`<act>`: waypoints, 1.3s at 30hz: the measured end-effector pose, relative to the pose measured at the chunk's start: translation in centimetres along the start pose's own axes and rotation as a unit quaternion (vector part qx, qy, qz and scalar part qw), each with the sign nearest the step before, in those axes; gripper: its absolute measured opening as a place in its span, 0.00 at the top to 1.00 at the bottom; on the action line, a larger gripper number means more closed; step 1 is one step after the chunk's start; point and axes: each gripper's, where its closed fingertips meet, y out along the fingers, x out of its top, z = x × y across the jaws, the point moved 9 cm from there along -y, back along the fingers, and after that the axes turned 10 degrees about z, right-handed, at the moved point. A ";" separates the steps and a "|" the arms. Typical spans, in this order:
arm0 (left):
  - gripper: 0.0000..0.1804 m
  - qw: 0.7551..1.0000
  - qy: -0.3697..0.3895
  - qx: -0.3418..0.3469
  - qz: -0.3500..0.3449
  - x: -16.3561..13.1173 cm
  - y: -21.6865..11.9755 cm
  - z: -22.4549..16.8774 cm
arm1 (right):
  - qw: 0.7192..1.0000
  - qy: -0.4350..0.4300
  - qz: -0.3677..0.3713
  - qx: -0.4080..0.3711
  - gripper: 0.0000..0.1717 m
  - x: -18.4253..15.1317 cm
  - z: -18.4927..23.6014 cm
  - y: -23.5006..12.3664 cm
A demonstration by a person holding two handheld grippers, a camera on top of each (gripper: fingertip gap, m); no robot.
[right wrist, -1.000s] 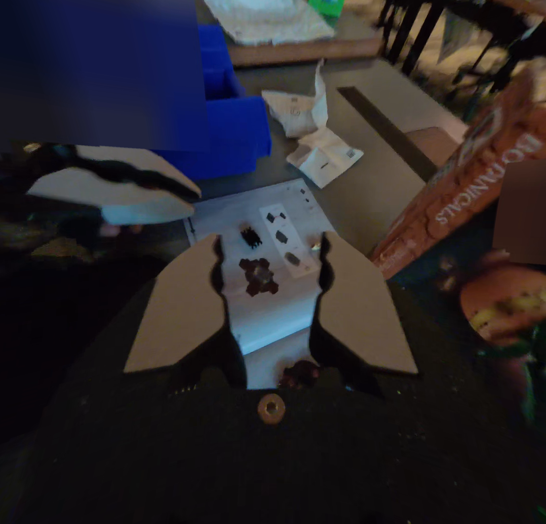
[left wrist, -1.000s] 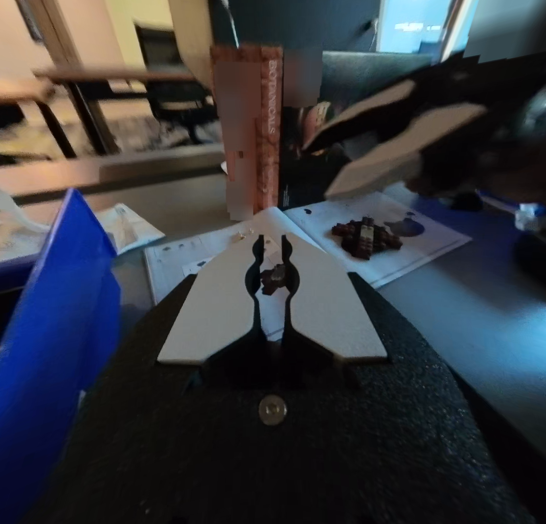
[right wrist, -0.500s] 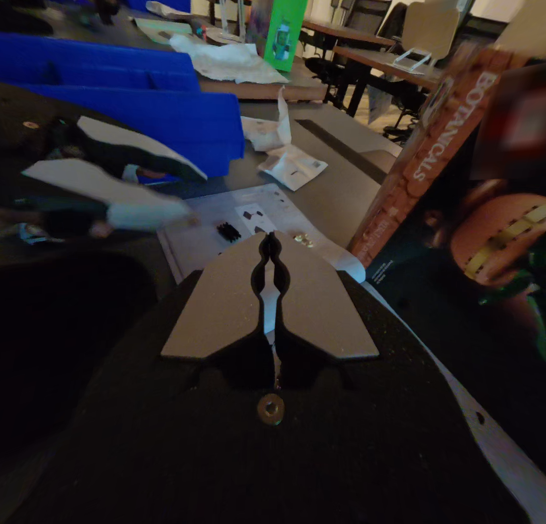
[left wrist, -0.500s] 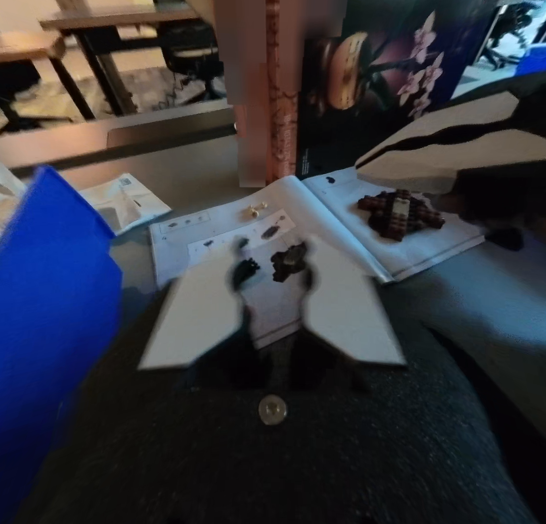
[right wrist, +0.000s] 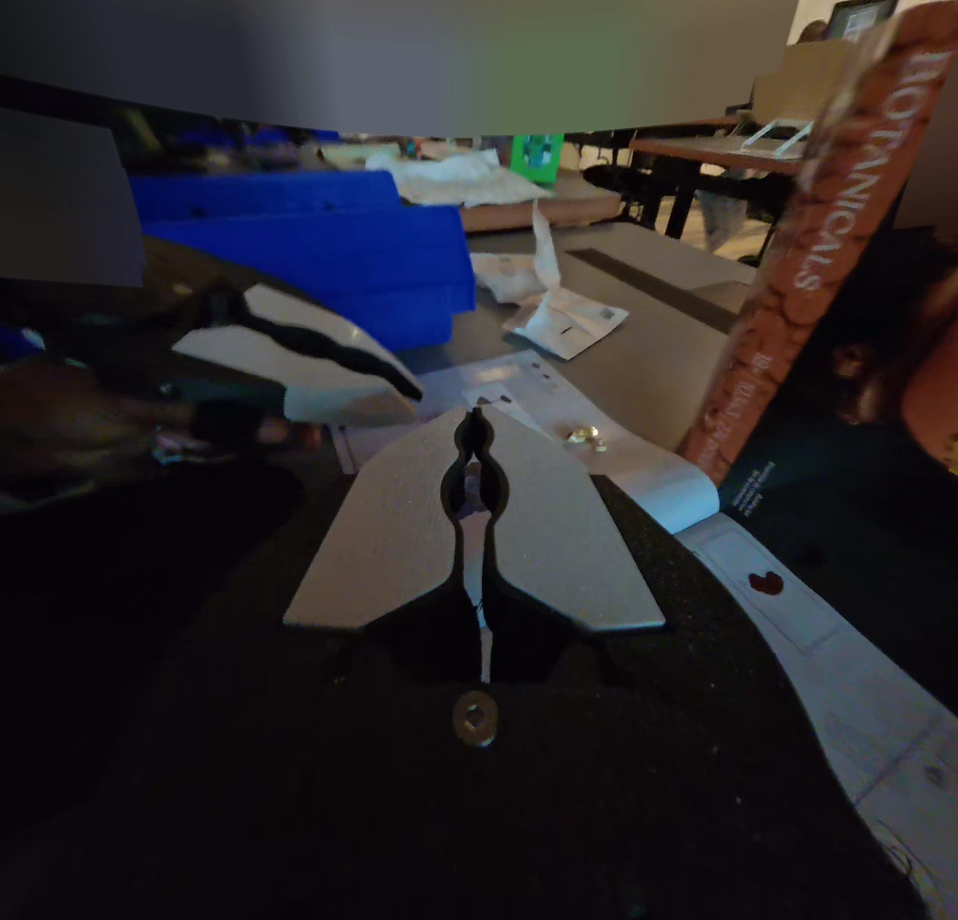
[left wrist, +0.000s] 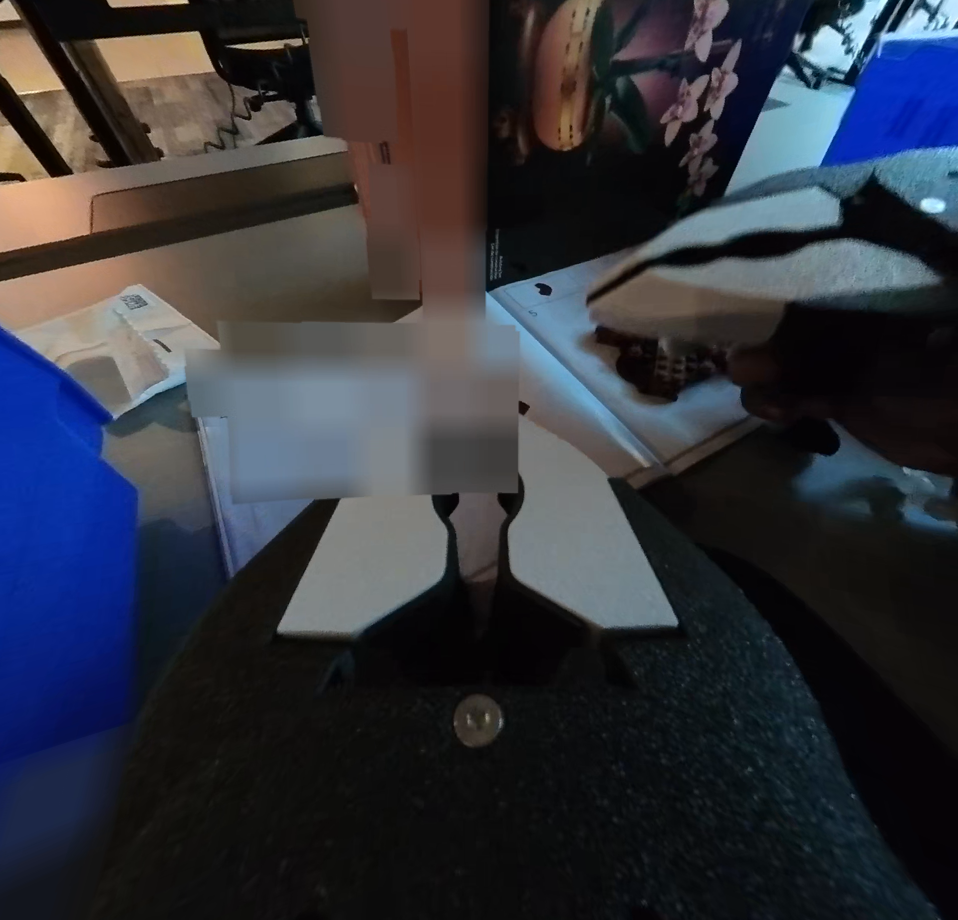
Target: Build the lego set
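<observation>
1. 2 hand-held grippers work over an open instruction booklet [left wrist: 586, 356] that lies on a grey table [right wrist: 648, 325].
2. Left gripper [right wrist: 409, 384]: in its own view a blurred patch hides the fingertips. The right wrist view shows its 2 fingers drawn close together, low over the booklet's left page. Whether anything sits between the tips I cannot tell.
3. Right gripper [right wrist: 474, 421]: clenched, its tips meeting. In the left wrist view it hangs just above a dark brown brick build [left wrist: 658, 377] that rests on the booklet's right page.
4. Small gold pieces [right wrist: 583, 436] lie on the booklet near the fold, just right of the right gripper's tips.
5. A tall box [left wrist: 611, 107] with a flower picture stands upright at the booklet's far edge.
6. A blue bin [right wrist: 321, 252] stands to the left of the booklet, beyond the left gripper.
7. White paper bags [right wrist: 565, 320] lie torn on the table between bin and box.
</observation>
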 end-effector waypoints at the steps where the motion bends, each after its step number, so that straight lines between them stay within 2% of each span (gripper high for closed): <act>1: 0.92 1.000 -0.006 -0.002 -0.004 0.0 0.0 0.1 | 1.000 -0.010 0.005 -0.002 1.00 0.0 0.2 0.1; 3: 0.83 1.000 -0.023 -0.010 -0.008 0.0 0.0 0.4 | 0.999 -0.027 0.023 0.001 0.90 -0.1 0.5 0.6; 4: 0.97 0.999 -0.027 -0.025 -0.010 0.0 -0.1 0.5 | 0.999 -0.030 0.033 0.009 0.90 -0.1 0.6 0.8; 5: 1.00 0.999 -0.029 -0.036 -0.017 0.0 -0.2 0.5 | 0.999 -0.029 0.036 0.018 0.99 -0.1 0.6 0.8; 13: 1.00 0.999 -0.015 -0.029 -0.019 0.0 -0.3 0.2 | 0.997 -0.026 0.062 0.025 0.99 -0.2 0.6 1.3; 16: 0.95 0.999 -0.028 -0.030 -0.021 0.0 -0.3 0.4 | 0.996 -0.034 0.077 0.024 0.95 -0.3 0.7 1.6; 18: 0.88 0.999 -0.034 -0.028 -0.014 0.0 -0.1 0.5 | 0.996 -0.037 0.084 0.022 0.92 -0.3 0.8 1.8; 20: 0.82 0.999 -0.036 -0.026 -0.004 0.0 0.1 0.6 | 0.995 -0.038 0.090 0.022 0.91 -0.4 0.8 1.9; 21: 0.81 0.999 -0.036 -0.024 -0.002 0.0 0.1 0.6 | 0.995 -0.038 0.092 0.024 0.94 -0.4 0.8 1.9; 22: 0.86 0.999 -0.033 -0.026 -0.003 0.0 0.1 0.5 | 0.995 -0.039 0.088 0.032 1.00 -0.4 0.9 1.8; 23: 1.00 0.999 -0.026 -0.033 -0.011 0.0 -0.1 0.4 | 0.995 -0.037 0.088 0.028 1.00 -0.4 0.8 1.8; 26: 1.00 0.999 -0.013 -0.025 -0.030 0.0 -0.4 0.2 | 0.995 -0.008 0.098 0.026 1.00 -0.3 0.2 2.1; 28: 1.00 0.999 -0.014 -0.019 -0.041 0.1 -0.6 0.2 | 0.993 0.011 0.107 0.044 0.93 0.4 -0.3 2.6; 30: 1.00 0.998 -0.025 -0.017 -0.046 0.0 -0.7 0.4 | 0.985 -0.014 0.169 0.027 0.86 1.7 -1.3 3.4; 32: 0.91 0.998 -0.035 -0.017 -0.045 0.0 -0.8 0.6 | 0.968 -0.071 0.241 0.019 0.87 2.8 -2.3 4.8; 34: 0.86 0.998 -0.041 -0.020 -0.048 -0.1 -1.0 0.6 | 0.952 -0.108 0.277 0.079 0.90 3.7 -2.3 6.6; 36: 0.85 0.997 -0.045 -0.016 -0.058 -0.1 -1.3 0.6 | 0.932 -0.114 0.312 0.143 0.87 3.7 -1.8 8.5; 39: 0.85 0.997 -0.051 -0.012 -0.056 -0.2 -1.6 0.9 | 0.902 -0.141 0.371 0.171 0.82 2.7 -1.4 10.7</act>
